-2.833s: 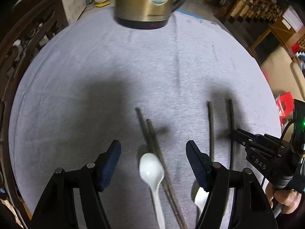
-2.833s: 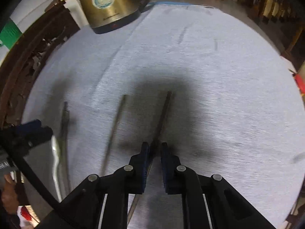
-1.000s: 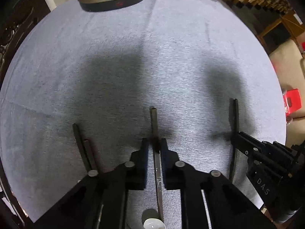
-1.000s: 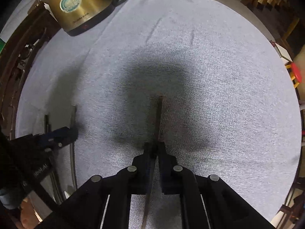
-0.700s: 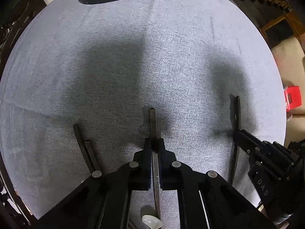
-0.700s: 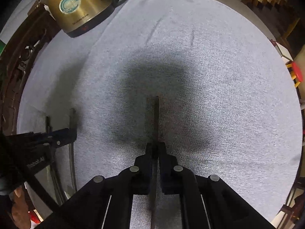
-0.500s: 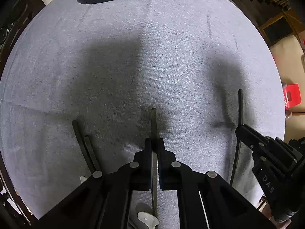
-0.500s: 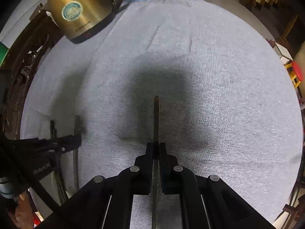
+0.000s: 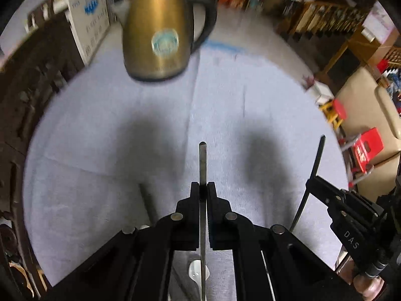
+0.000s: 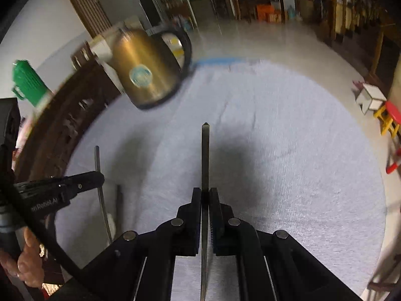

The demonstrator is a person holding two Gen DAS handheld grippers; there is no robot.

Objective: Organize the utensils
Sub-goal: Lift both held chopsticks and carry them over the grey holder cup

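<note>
Two hand-held grippers, left [image 9: 203, 186] and right [image 10: 205, 192], each clamp one chopstick [image 9: 202, 160]; lower ends cut off.

We look from two cameras, one on each gripper, both tipped down over the round grey table [image 9: 105, 130]. Each sees its own fingers up close. Both share the gold kettle [image 9: 156, 40] far off, and each sees the other gripper beside it.
</note>
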